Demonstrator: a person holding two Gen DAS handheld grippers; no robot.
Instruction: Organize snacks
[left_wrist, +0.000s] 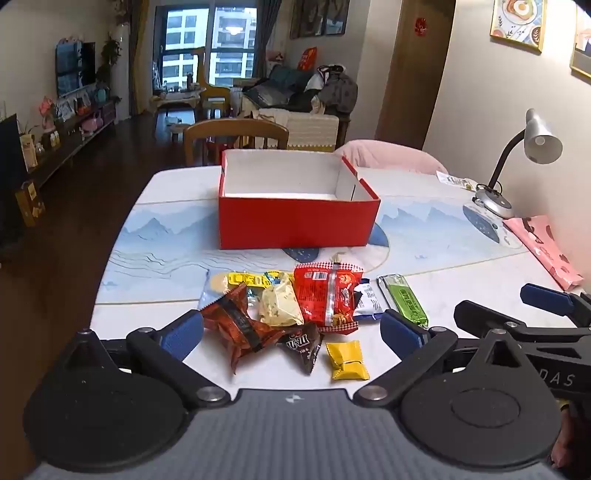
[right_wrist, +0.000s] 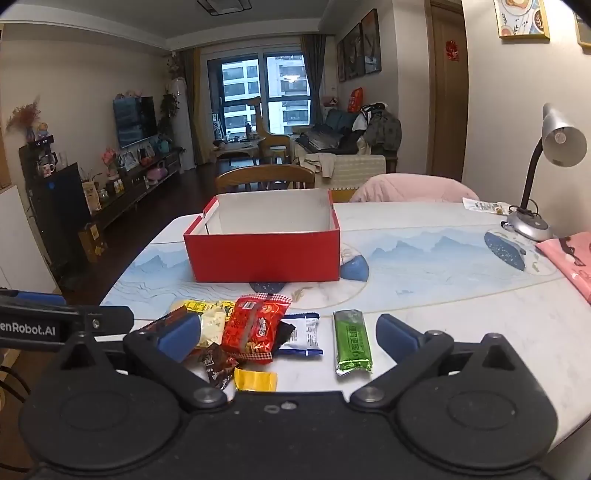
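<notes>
Left wrist view: low over the near table edge (left_wrist: 147, 317), tilted down, facing the red box (left_wrist: 295, 221) at frame centre and the living room beyond. Right wrist view: similar height, seemingly set slightly rightward. Shared: red box (right_wrist: 264, 254), snack pile (left_wrist: 288, 306) at lower centre, desk lamp (left_wrist: 532, 147) at right.

"enRobot.AI" reads in white on the left gripper (right_wrist: 44, 328) body, first letters cut off. "DAS" shows on the right gripper (left_wrist: 546, 380) frame. The brown candy packet (left_wrist: 301, 345) perhaps says "m&m", blurred.
</notes>
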